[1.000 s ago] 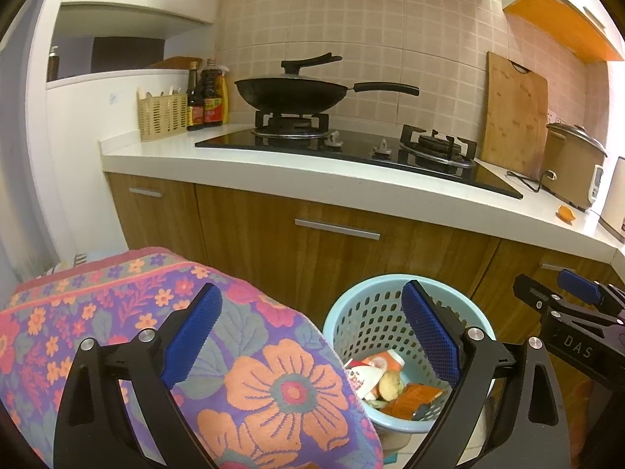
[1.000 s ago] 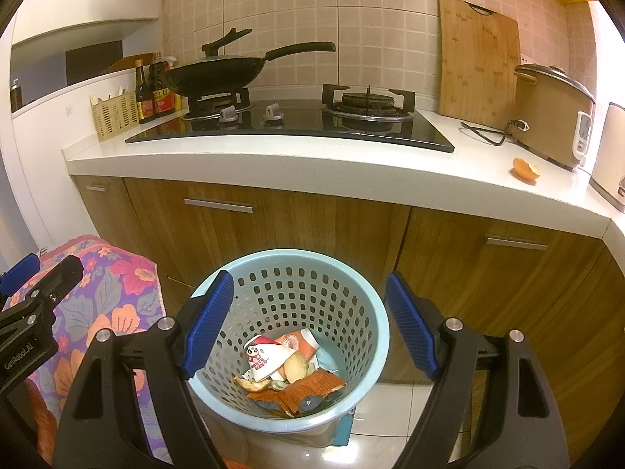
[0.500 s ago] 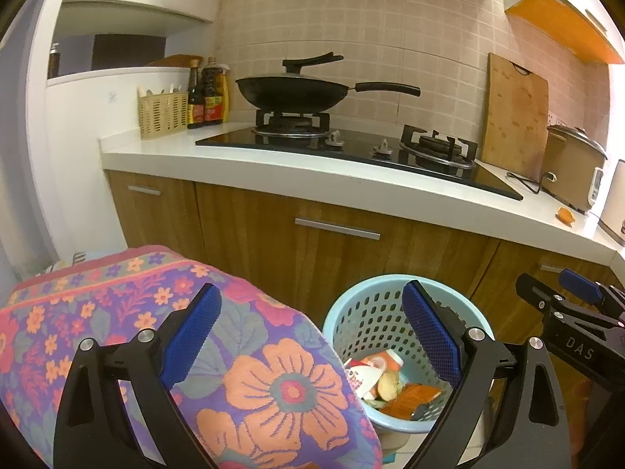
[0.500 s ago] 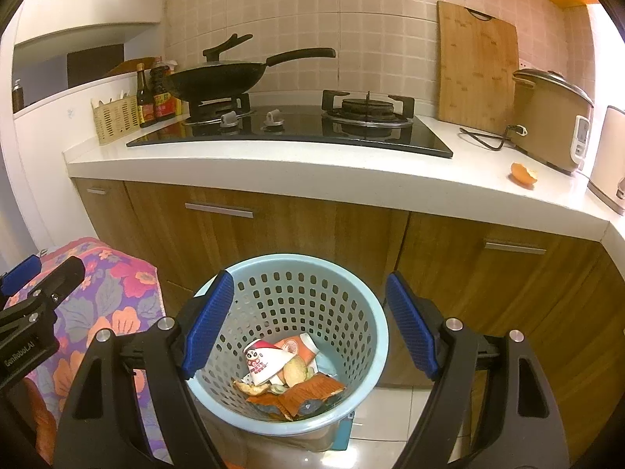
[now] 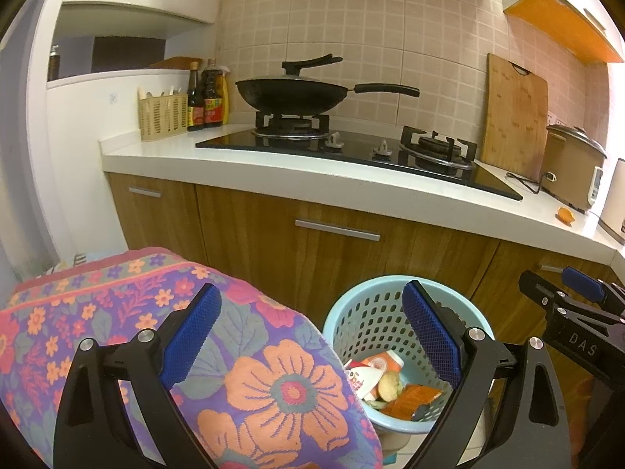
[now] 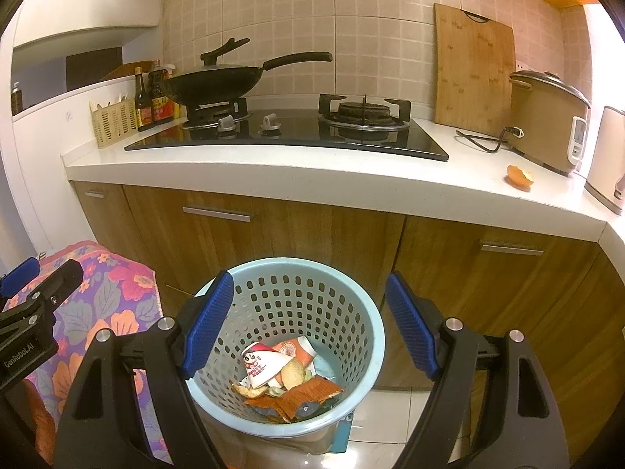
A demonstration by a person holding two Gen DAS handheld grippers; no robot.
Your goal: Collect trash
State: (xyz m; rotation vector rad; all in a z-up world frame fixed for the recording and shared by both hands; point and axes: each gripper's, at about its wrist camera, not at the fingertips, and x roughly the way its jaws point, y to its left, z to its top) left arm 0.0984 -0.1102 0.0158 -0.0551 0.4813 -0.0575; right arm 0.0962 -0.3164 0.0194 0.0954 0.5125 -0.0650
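Kitchen floor basket [image 6: 363, 336] beyond right tool [image 6: 308, 324], wide-spread, empty.

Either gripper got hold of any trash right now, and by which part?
No. The left gripper and right gripper are both open and empty; the trash lies in the blue basket.

One light-blue basket [image 6: 367, 324] stands at the lower middle of the frame, with several pieces of trash [image 6: 285, 379] heaped in it; their exact number cannot be told. One orange peel [image 6: 519, 175] lies on the surface [image 6: 312, 172] at the right. One pan [image 6: 213, 84] sits on one of two burners; the other burner [image 6: 364, 111] is bare. Two knobs [image 6: 250, 123] show between them. One cutting board [image 6: 474, 66] leans at the upper right, beside one rice cooker [image 6: 547, 117]. At least two bottles [image 6: 150, 97] and one cutlery holder [image 6: 113, 121] stand at the left. Two tools, one left tool [image 5: 308, 348] and one right tool [image 6: 308, 332], fill the bottom.
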